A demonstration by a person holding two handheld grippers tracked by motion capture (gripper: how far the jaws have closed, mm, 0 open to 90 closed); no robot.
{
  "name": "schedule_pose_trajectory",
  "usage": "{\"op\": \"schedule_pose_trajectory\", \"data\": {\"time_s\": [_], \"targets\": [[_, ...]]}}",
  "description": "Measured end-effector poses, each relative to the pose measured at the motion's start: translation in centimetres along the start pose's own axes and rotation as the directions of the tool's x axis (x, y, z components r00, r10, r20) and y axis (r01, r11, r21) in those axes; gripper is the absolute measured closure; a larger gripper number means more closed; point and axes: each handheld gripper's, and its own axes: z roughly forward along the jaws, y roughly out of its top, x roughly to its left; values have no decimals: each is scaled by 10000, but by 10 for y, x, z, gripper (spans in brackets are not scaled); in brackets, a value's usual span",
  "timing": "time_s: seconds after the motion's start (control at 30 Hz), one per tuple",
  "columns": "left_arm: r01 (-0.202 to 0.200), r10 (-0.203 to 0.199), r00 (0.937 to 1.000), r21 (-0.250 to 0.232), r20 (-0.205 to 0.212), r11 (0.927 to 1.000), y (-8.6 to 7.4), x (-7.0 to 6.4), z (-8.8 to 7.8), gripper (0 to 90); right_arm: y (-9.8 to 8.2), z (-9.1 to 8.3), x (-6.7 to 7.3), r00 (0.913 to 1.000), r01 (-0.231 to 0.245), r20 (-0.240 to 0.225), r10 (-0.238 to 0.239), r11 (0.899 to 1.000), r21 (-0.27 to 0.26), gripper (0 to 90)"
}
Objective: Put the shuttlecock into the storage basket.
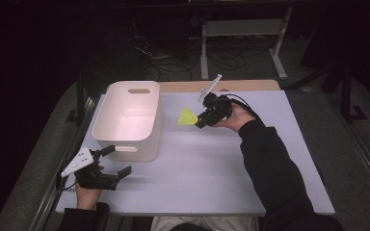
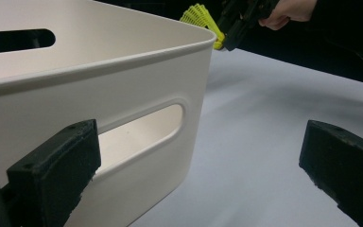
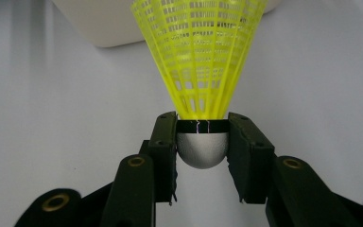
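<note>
High view has the right tool (image 1: 206,117) clamped on the grey head of the yellow shuttlecock (image 1: 188,117), skirt pointing toward nine o'clock at the white bin (image 1: 151,139) just beside, while the left tool (image 1: 112,162) idles open.
</note>
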Motion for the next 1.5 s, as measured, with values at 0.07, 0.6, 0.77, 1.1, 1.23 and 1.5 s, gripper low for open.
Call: {"op": "schedule_pose_trajectory", "data": {"time_s": [0.07, 0.6, 0.77, 1.1, 1.23, 1.5], "targets": [[7, -7, 10000, -6, -2, 10000, 0, 0, 0, 0, 3, -5, 2, 10000, 60, 38, -60, 10000, -13, 641], [12, -12, 10000, 10, 6, 10000, 0, 0, 0, 0, 24, -23, 18, 9993, 320, 179, -318, 9994, -103, 641], [16, -16, 10000, 9, 12, 10000, 0, 0, 0, 0, 32, -28, 22, 9988, 445, 198, -442, 9989, -169, 641], [12, -12, 10000, 13, 5, 10000, 0, 0, 0, 0, 44, -34, 29, 9976, 684, 124, -681, 9973, -267, 641], [5, -5, 10000, 20, 10, 10000, 0, 0, 0, 0, 45, -37, 31, 9975, 703, 131, -699, 9968, -382, 641], [12, -12, 10000, 44, -14, 10000, 0, 0, 0, 0, 50, -38, 34, 9965, 819, 172, -812, 9956, -460, 641]]}}
